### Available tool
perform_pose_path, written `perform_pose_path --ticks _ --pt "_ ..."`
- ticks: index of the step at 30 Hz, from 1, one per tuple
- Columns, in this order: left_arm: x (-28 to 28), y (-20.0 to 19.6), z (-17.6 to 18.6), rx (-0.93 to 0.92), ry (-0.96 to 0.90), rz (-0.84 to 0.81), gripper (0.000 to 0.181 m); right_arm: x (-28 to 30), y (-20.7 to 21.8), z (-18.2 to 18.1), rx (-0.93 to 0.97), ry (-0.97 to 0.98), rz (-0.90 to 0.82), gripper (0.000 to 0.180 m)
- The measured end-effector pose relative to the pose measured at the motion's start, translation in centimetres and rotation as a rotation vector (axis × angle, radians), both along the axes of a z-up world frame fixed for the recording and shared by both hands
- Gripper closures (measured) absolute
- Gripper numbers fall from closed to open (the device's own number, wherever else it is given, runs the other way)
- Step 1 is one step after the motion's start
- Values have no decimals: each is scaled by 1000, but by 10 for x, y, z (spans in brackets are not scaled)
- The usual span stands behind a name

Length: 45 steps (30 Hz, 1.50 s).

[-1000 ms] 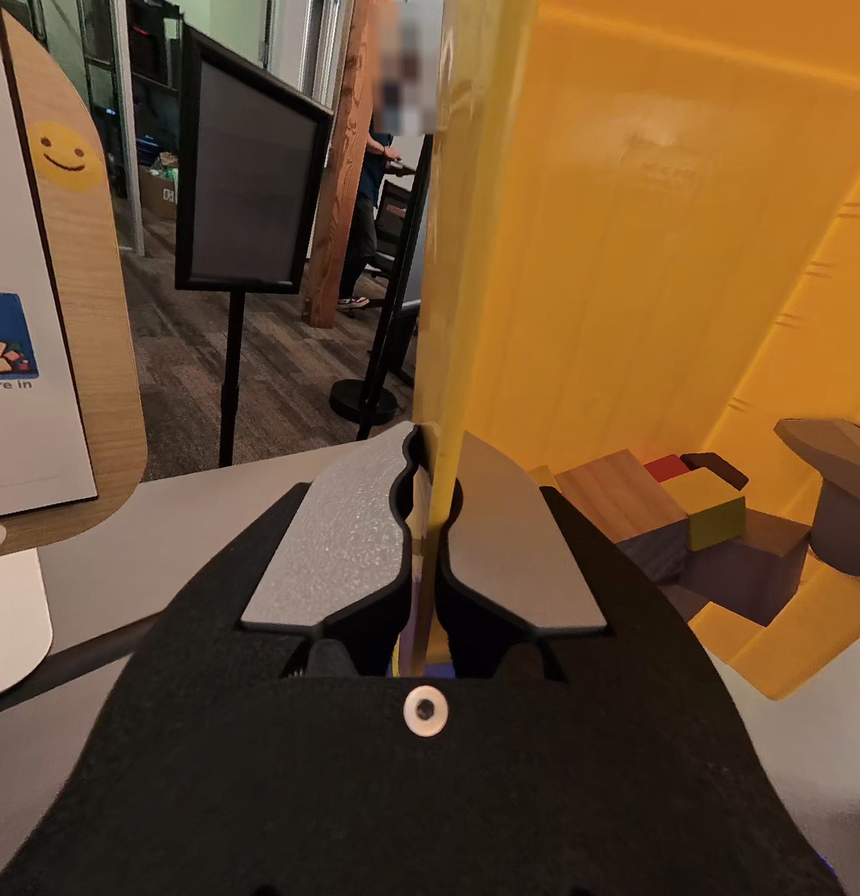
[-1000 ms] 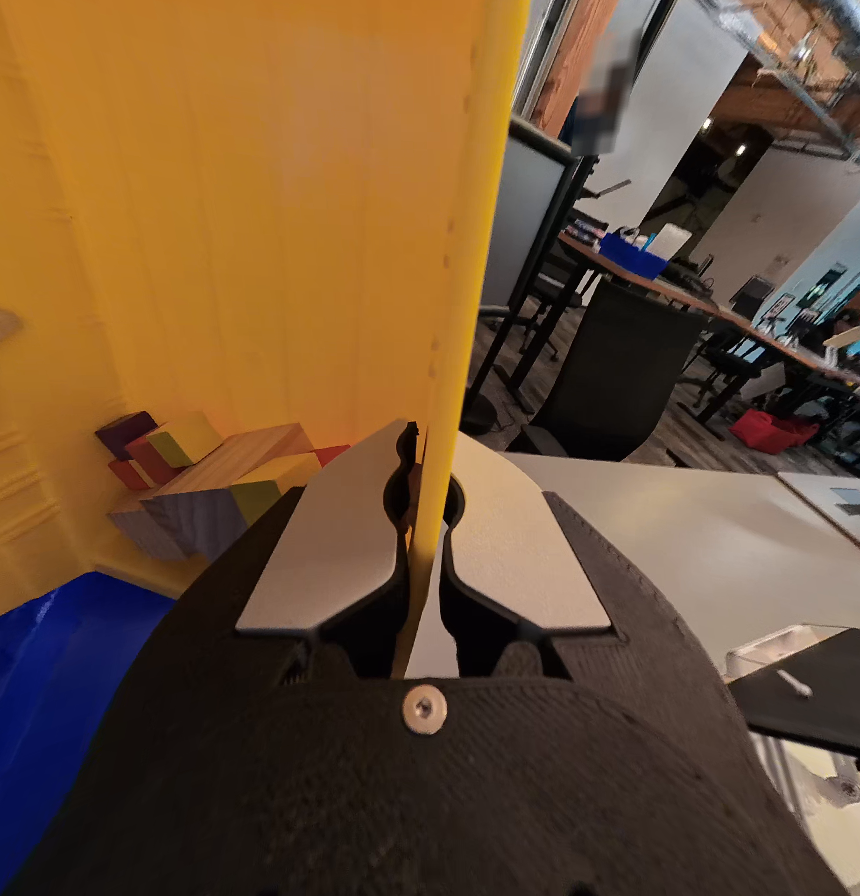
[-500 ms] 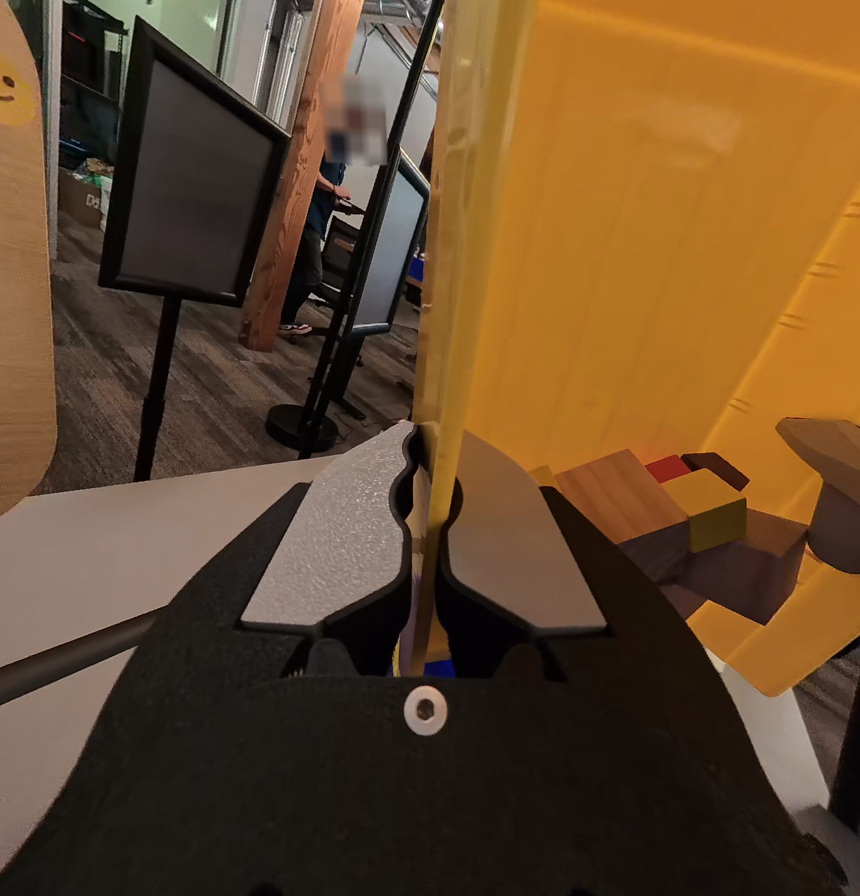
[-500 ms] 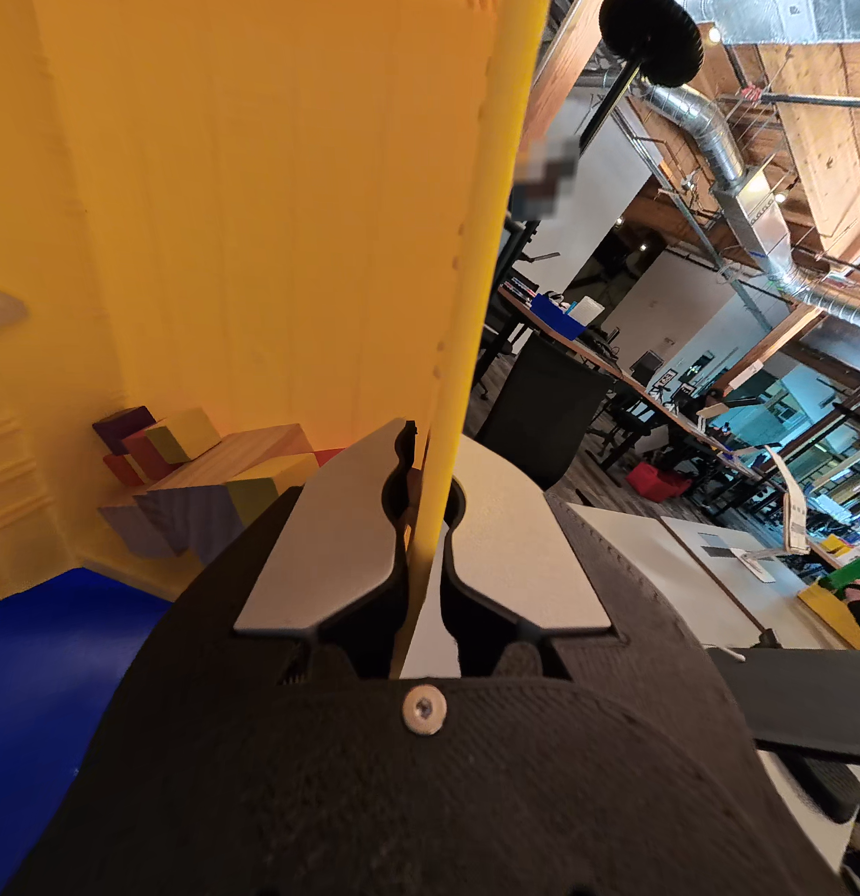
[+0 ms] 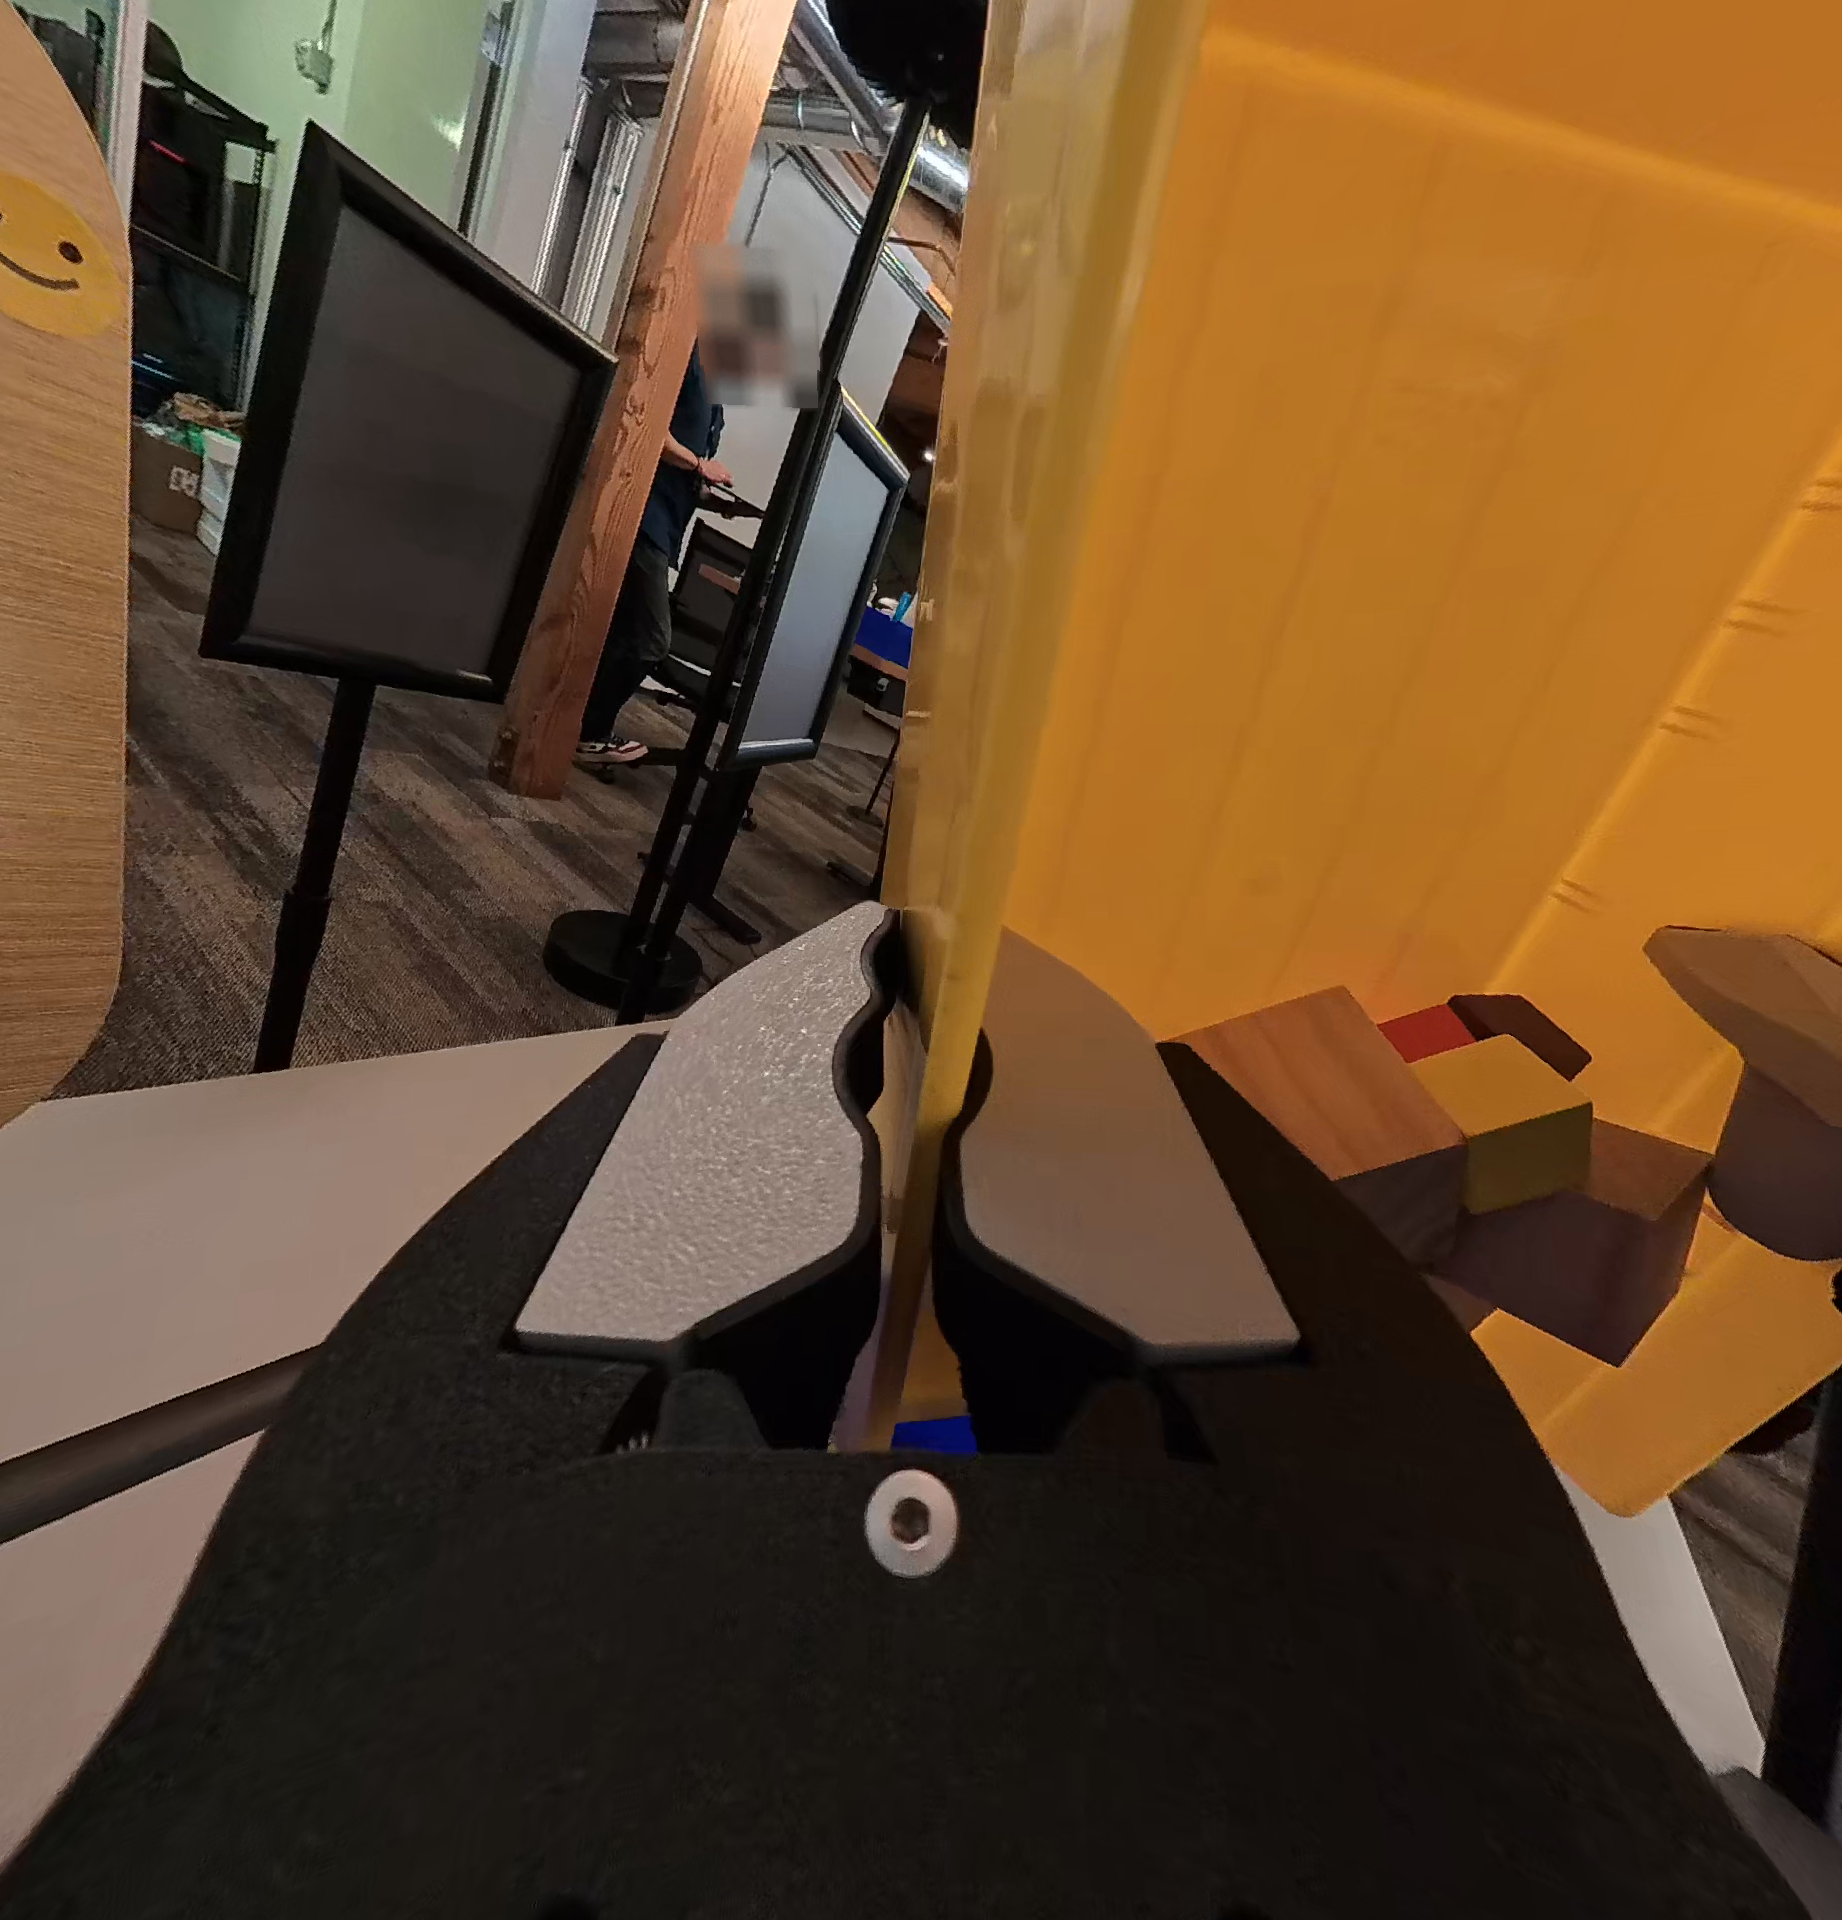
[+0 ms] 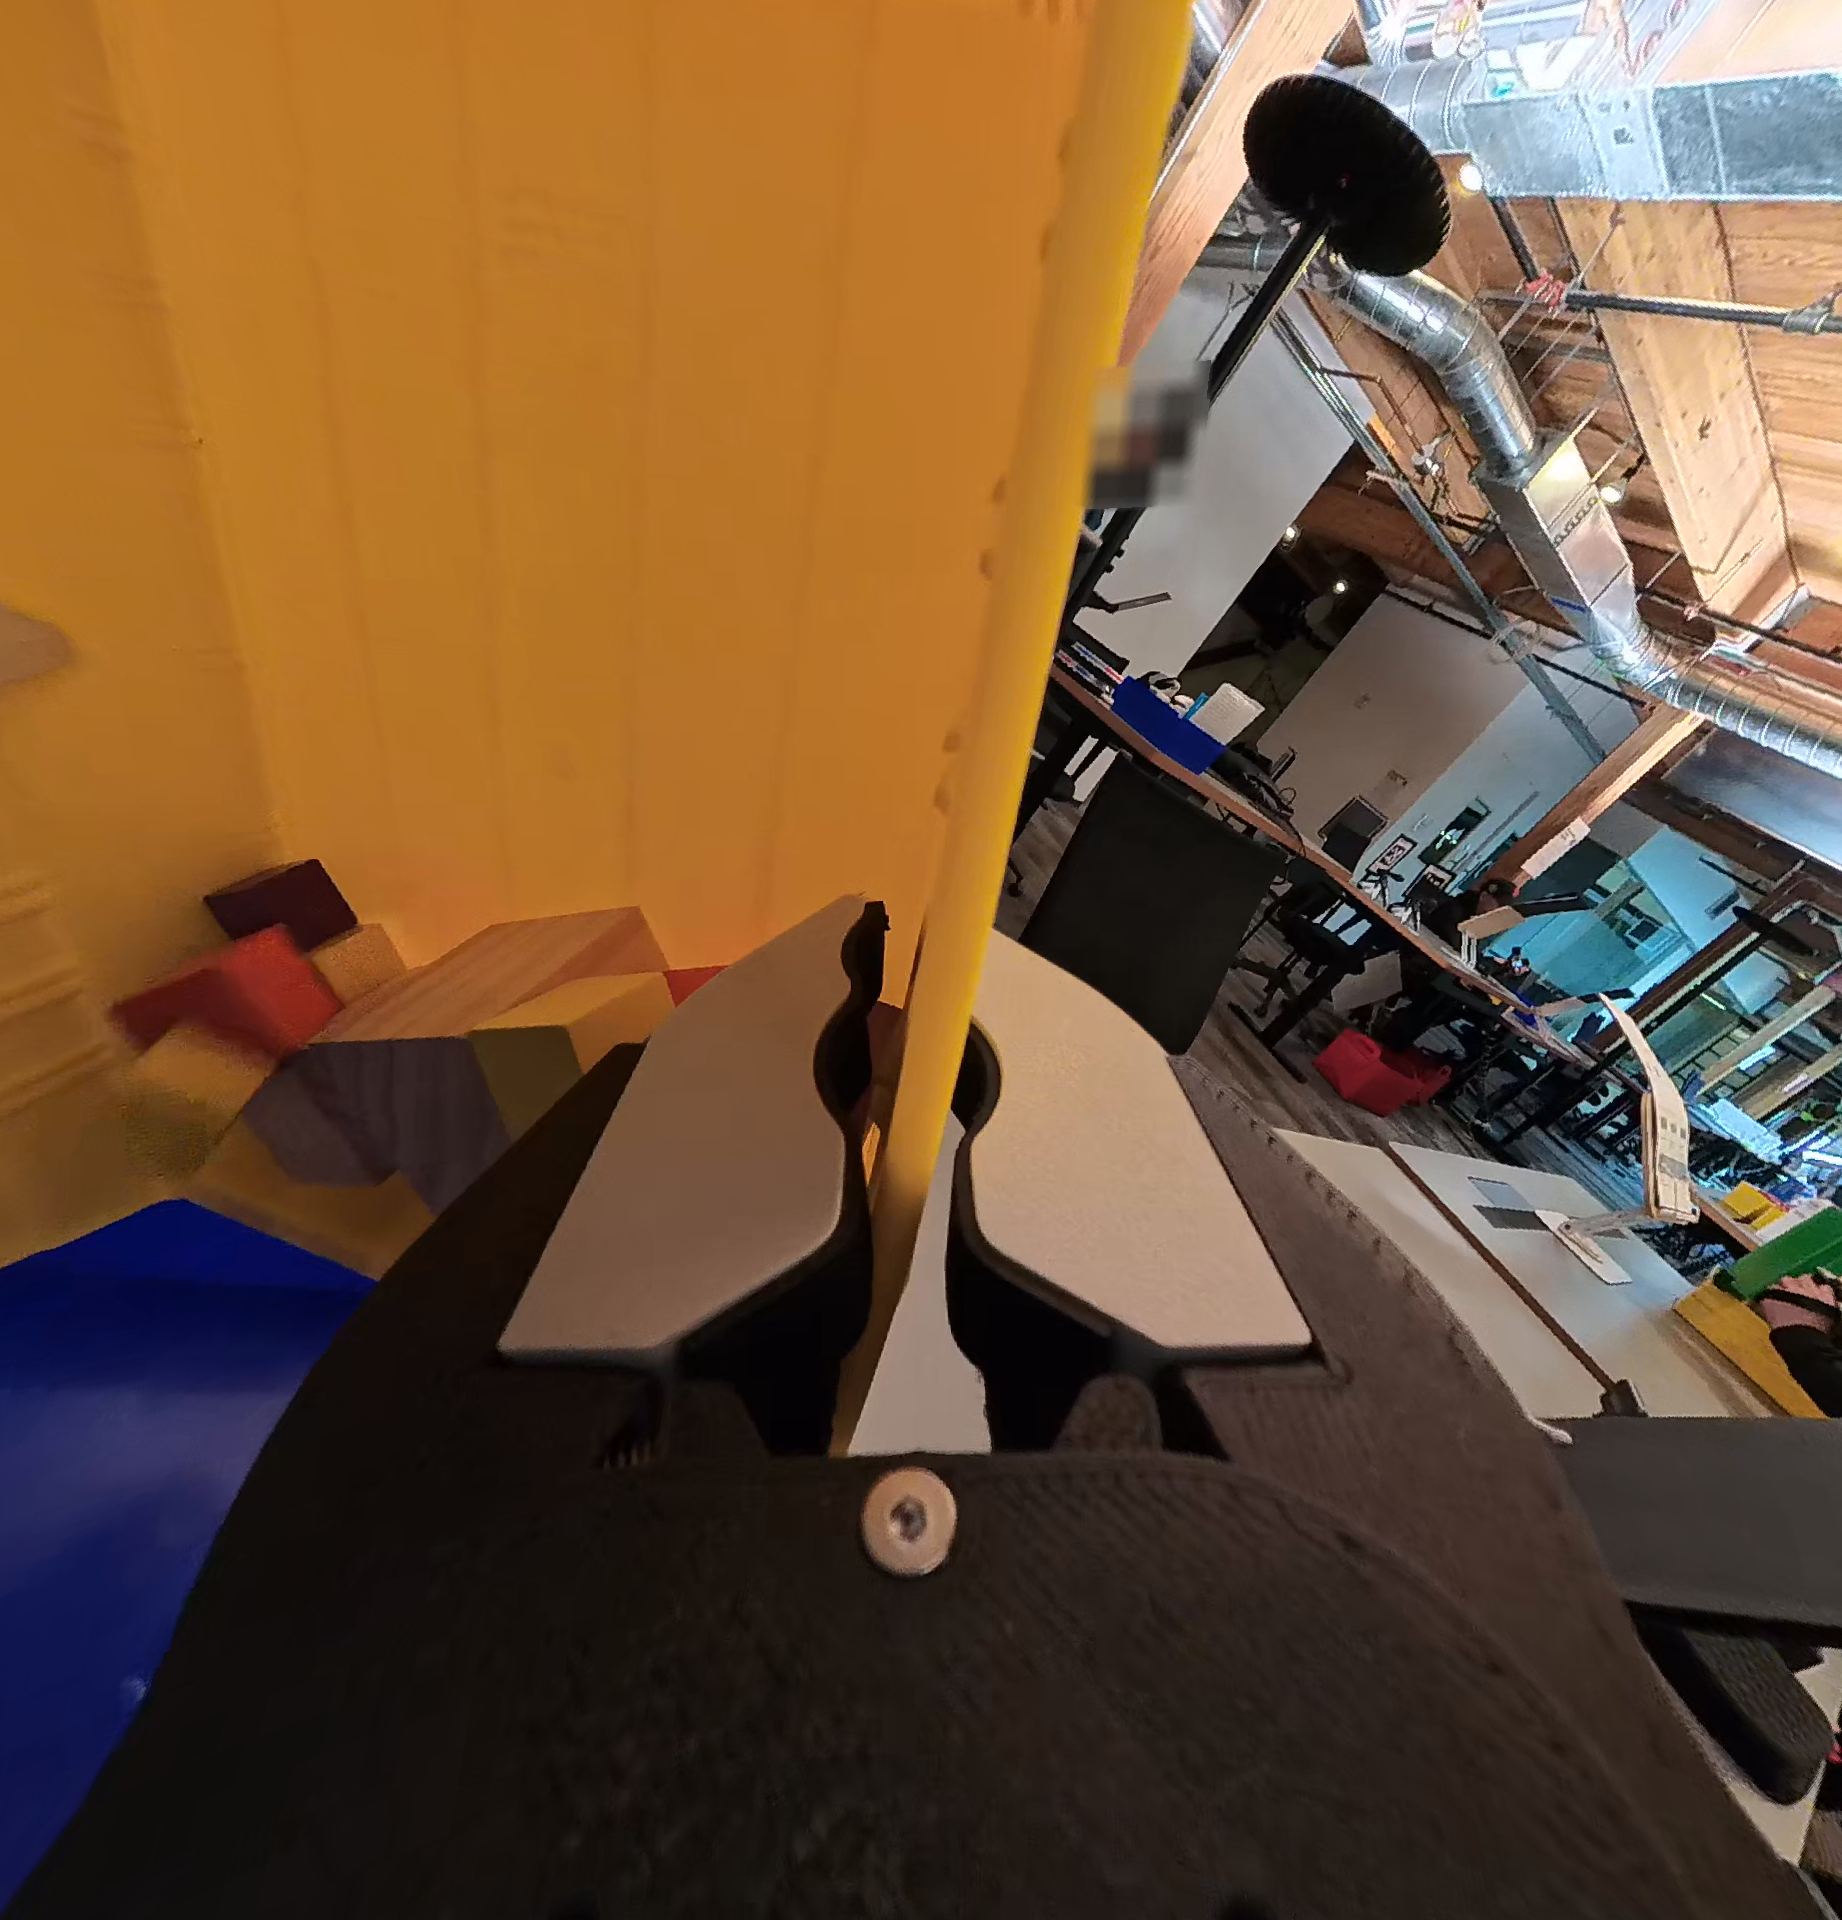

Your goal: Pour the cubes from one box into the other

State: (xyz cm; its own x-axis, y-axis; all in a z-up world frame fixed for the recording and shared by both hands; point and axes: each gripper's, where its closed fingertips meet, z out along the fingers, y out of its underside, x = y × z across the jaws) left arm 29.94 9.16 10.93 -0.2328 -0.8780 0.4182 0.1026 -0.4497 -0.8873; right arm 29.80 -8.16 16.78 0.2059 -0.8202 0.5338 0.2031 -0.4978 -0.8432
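Tipping a yellow box (image 5: 1416,520) steeply, the left tongs (image 5: 922,1049) and right tongs (image 6: 922,1039) each pinch an opposite side wall, so wooden cubes (image 6: 501,987) crowd its lower edge above the blue box (image 6: 117,1403), ready to spill.

The right gripper (image 6: 922,1049) pinches the yellow box's wall (image 6: 1010,644), coloured wooden cubes (image 6: 460,1039) piled inside left, above the blue box (image 6: 117,1455).
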Motion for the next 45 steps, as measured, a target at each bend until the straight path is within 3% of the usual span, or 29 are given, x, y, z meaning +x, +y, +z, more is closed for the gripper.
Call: perform_pose_path --ticks 9,21,31,45 --pt "2 -1 -16 23 57 -5 177 5 -4 -24 11 71 -6 170" --pt "-5 -4 -16 21 -5 -18 177 -8 -7 -24 37 18 -29 169" --pt "-9 5 -19 -10 25 27 177 3 1 -39 138 166 13 169" --pt "-9 20 -37 -206 19 10 177 0 25 -25 -159 131 -16 168"
